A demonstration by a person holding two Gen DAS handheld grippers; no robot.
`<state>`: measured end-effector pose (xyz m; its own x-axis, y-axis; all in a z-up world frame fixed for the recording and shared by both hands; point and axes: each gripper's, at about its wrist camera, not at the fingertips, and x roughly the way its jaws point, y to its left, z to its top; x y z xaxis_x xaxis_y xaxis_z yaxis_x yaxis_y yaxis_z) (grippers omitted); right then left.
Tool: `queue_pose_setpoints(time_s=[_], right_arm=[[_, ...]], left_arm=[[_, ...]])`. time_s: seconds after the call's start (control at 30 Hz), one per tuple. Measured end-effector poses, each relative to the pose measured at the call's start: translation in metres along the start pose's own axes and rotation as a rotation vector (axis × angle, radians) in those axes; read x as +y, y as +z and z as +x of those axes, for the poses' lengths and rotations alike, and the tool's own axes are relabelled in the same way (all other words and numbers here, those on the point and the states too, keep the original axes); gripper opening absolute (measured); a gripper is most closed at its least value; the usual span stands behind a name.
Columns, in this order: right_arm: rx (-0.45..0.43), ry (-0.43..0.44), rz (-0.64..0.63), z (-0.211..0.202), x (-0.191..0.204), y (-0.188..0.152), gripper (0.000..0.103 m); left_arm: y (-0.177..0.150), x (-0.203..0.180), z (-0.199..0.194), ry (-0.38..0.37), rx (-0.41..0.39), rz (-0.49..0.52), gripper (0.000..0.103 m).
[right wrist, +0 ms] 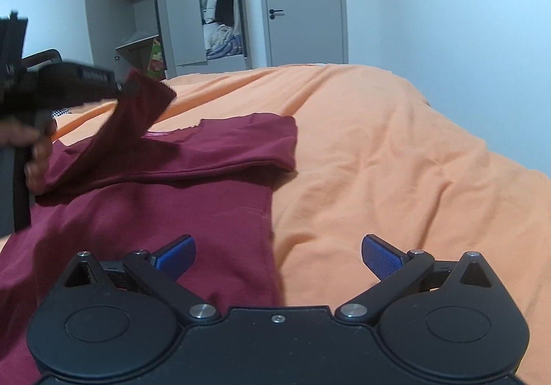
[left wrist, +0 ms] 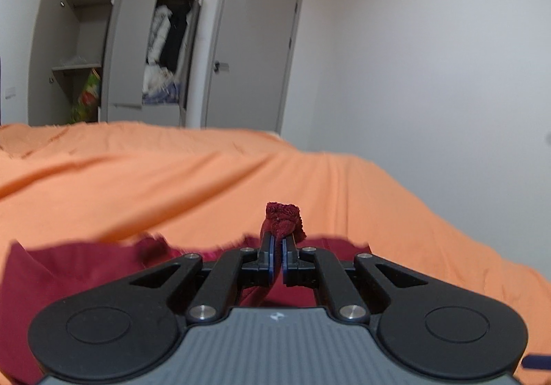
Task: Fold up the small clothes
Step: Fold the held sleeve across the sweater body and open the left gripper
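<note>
Soft, even room light, no glare. My left view runs warm, my right bluish. Fisheye bends the door (left wrist: pixel 251 51) and blackens the corners. My left gripper (right wrist: pixel 120 87) and its maroon cloth (right wrist: pixel 144 109) smear with motion blur; faint shadows under the folds.

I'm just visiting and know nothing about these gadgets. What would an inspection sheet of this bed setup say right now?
Surface: bed with an orange cover, wrinkled.
Job's things: one maroon T-shirt lying on the cover, its right sleeve spread flat; one part is lifted off the bed.
Clutter: nothing seen on the cover besides the shirt.
Grippers: left gripper closed, pinching a bunched bit of the shirt and holding it raised; a hand grips its handle. Right gripper wide open, holding nothing, above the shirt's right edge.
Cables: nothing seen.
Surroundings: grey wardrobe with doors open and clothes inside, a closed grey door, plain white walls.
</note>
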<state>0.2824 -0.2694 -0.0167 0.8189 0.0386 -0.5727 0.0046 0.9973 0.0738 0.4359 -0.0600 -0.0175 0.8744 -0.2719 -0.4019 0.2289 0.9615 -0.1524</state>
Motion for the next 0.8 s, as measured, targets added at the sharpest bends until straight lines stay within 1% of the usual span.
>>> queue_pose_setpoints(time_s=[0.13, 0.17, 0.2, 0.23, 0.33, 0.4, 0.47, 0.5, 0.53, 0.6, 0.67, 0.73, 0.8], right_arm=[[0.005, -0.010, 0.017, 0.000, -0.006, -0.003, 0.102], [0.008, -0.013, 0.021, 0.000, -0.006, -0.003, 0.102], [0.010, -0.014, 0.026, 0.000, -0.007, -0.004, 0.102], [0.012, -0.015, 0.030, 0.001, -0.008, -0.005, 0.102], [0.014, -0.013, 0.036, 0.001, -0.007, -0.005, 0.102], [0.013, -0.013, 0.034, 0.001, -0.007, -0.005, 0.102], [0.014, -0.017, 0.030, 0.001, -0.006, -0.005, 0.102], [0.014, -0.018, 0.028, 0.001, -0.006, -0.005, 0.102], [0.015, -0.021, 0.026, 0.001, -0.006, -0.005, 0.102], [0.015, -0.027, 0.026, 0.002, -0.008, -0.004, 0.102], [0.010, -0.020, 0.033, 0.003, -0.009, -0.001, 0.102], [0.005, 0.015, 0.044, 0.006, -0.009, 0.006, 0.102], [0.007, 0.067, 0.053, 0.012, -0.006, 0.016, 0.102]], left_arm=[[-0.018, -0.004, 0.009, -0.017, 0.056, 0.001, 0.005], [-0.017, -0.003, 0.013, -0.019, 0.064, 0.002, 0.006], [-0.017, -0.004, 0.014, -0.023, 0.073, 0.004, 0.007], [-0.019, -0.002, 0.016, -0.030, 0.087, 0.004, 0.011], [-0.017, -0.001, 0.021, -0.046, 0.132, -0.004, 0.016], [-0.021, 0.004, 0.024, -0.061, 0.154, -0.018, 0.029], [-0.022, 0.010, 0.025, -0.078, 0.166, -0.042, 0.073], [-0.023, 0.013, 0.021, -0.083, 0.159, -0.057, 0.078], [-0.024, 0.005, 0.007, -0.091, 0.148, -0.063, 0.082], [-0.025, 0.004, -0.007, -0.111, 0.141, -0.054, 0.087], [-0.024, 0.006, -0.023, -0.095, 0.131, -0.049, 0.098], [-0.025, 0.013, -0.039, -0.064, 0.102, -0.048, 0.102], [-0.025, 0.023, -0.056, -0.022, 0.081, -0.042, 0.102]])
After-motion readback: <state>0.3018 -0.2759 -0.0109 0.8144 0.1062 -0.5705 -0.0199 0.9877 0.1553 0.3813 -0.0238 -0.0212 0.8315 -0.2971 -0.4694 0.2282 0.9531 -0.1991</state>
